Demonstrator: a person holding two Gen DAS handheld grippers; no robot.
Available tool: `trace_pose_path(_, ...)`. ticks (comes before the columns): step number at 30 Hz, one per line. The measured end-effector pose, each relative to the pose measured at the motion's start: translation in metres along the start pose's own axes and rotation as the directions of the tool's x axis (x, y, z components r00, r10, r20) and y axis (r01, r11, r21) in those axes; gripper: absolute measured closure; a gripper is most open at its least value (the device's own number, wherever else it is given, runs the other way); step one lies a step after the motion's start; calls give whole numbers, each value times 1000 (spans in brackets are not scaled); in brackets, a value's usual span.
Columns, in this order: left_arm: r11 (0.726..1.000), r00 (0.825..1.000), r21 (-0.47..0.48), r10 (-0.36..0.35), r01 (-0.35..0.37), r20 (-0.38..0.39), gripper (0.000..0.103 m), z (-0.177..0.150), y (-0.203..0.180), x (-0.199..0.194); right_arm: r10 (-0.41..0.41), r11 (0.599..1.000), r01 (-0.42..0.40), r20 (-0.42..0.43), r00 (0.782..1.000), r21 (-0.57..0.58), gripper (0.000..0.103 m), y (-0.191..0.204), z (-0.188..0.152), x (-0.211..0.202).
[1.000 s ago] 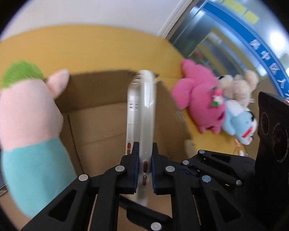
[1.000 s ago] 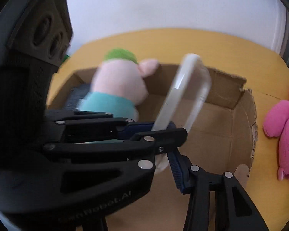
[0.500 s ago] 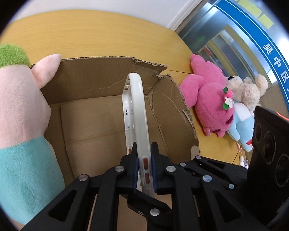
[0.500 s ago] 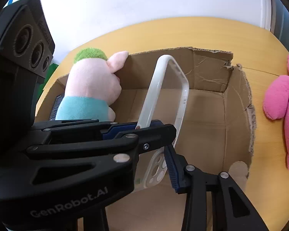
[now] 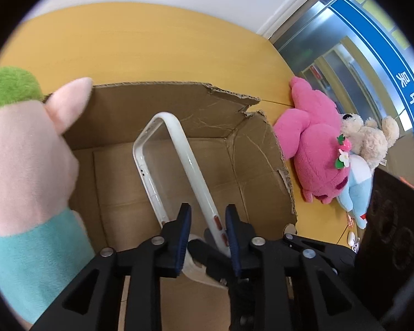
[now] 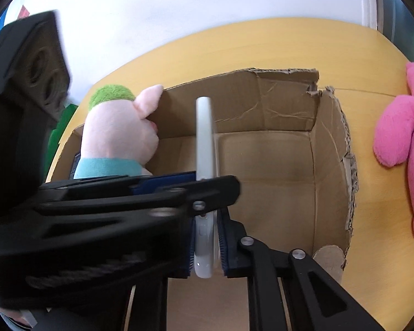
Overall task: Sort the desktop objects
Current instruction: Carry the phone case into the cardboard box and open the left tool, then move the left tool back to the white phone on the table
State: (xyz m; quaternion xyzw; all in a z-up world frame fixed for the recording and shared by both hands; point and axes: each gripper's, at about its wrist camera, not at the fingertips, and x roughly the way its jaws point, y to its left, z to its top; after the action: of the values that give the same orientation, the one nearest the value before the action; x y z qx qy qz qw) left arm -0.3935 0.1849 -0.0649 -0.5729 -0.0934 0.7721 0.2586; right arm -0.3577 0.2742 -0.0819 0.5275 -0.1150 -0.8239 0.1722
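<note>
Nearest in the left wrist view, the left gripper [image 5: 208, 234] is seen with its blue-padded black fingers spread; the phone case [image 5: 176, 171] stands between them, touching the right pad only, with a clear gap at the left pad. In the right wrist view, the right gripper [image 6: 207, 244] is shown with its ribbed blue pads pressed on both faces of the phone case [image 6: 204, 143], which is seen edge-on and upright there.

The case is a glossy white bumper with a clear back, rounded corners and small orange-red side buttons. It is held over the open interior of the cardboard box [image 5: 234, 165], whose corrugated walls are creased and torn along the rim.

At the box's left side, a plush pig [image 6: 116, 132] of soft pink pile is seen, with a fuzzy green top and a teal garment.

Farther right, on the smooth yellow wooden surface [image 5: 151, 52], a fuzzy pink plush toy [image 5: 314, 157] lies outside the box, touching a beige teddy bear [image 5: 369, 135] and a light-blue plush [image 5: 358, 187].
</note>
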Motion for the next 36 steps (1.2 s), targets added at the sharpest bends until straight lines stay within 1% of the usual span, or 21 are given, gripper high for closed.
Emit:
trace_pose_path(2, 1000, 999, 10, 30, -30, 20, 64, -1, 1, -9, 1, 1000, -1, -1, 1000, 0, 90, 1, 1, 3)
trace_pose_path(3, 999, 999, 16, 38, -38, 30, 63, -2, 3, -16, 0, 1000, 0, -1, 1000, 0, 90, 3, 1, 5)
trace_pose_path(6, 998, 997, 32, 60, -62, 49, 62, -5, 8, -32, -35, 999, 35, 2, 999, 12, 91, 2, 0, 10)
trace_pose_path(9, 997, 996, 44, 62, -65, 61, 62, -8, 10, -44, -48, 996, 49, -19, 999, 78, 89, -10, -1, 19)
trace_pose_path(11, 996, 995, 52, 67, -71, 68, 62, -10, 11, -48, -66, 995, 68, -24, 998, 79, 86, -11, -5, 20)
trace_pose_path(14, 996, 996, 53, 63, -66, 66, 62, -14, 12, -49, -105, 992, 105, -11, 994, 76, 85, -12, -8, 17)
trace_pose_path(17, 995, 995, 63, 71, -75, 65, 62, -20, 12, -49, -137, 989, 137, -5, 991, 64, 73, -9, -6, 13)
trace_pose_path(18, 995, 995, 67, 70, -74, 68, 62, -22, 12, -51, -150, 987, 149, -1, 989, 58, 66, -7, -5, 11)
trace_pose_path(20, 995, 994, 72, 65, -71, 83, 62, -26, 12, -56, -159, 986, 159, 4, 987, 47, 59, -4, -6, 4)
trace_pose_path(22, 993, 991, 82, 72, -81, 115, 62, -32, 11, -66, -198, 980, 197, 21, 980, 27, 37, 2, -5, -3)
trace_pose_path(23, 992, 988, 88, 79, -91, 129, 62, -35, 11, -72, -208, 978, 208, 35, 977, 20, 34, 5, -4, -7)
trace_pose_path(25, 987, 980, 106, 103, -122, 172, 62, -44, 8, -89, -230, 973, 229, 57, 972, 11, 33, 10, -5, -20)
trace_pose_path(27, 978, 966, 134, 126, -159, 227, 62, -56, 6, -110, -248, 968, 251, 94, 964, -20, 30, 23, -9, -36)
trace_pose_path(28, 973, 955, 144, 141, -183, 260, 57, -64, 4, -123, -255, 965, 260, 108, 961, -30, 25, 24, -15, -47)
trace_pose_path(29, 966, 942, 150, 158, -209, 296, 49, -74, 3, -135, -264, 961, 273, 136, 955, -50, 22, 33, -23, -60)
trace_pose_path(30, 958, 924, 153, 180, -243, 339, 44, -86, 1, -150, -268, 958, 280, 152, 951, -65, 19, 37, -29, -71)
trace_pose_path(32, 942, 878, 139, 223, -306, 423, 28, -112, -2, -176, -263, 953, 286, 193, 945, -100, 14, 49, -47, -93)
trace_pose_path(33, 933, 845, 113, 253, -342, 472, 25, -131, -2, -191, -255, 952, 284, 216, 942, -111, 7, 57, -56, -104)
trace_pose_path(34, 928, 825, 95, 270, -361, 497, 24, -143, -1, -200, -251, 952, 282, 231, 940, -115, 2, 62, -60, -108)
trace_pose_path(35, 923, 806, 78, 285, -377, 519, 24, -158, -1, -210, -245, 953, 280, 248, 937, -118, 2, 68, -69, -114)
trace_pose_path(36, 919, 791, 68, 295, -389, 537, 24, -173, -1, -219, -241, 952, 280, 267, 933, -121, 2, 75, -78, -123)
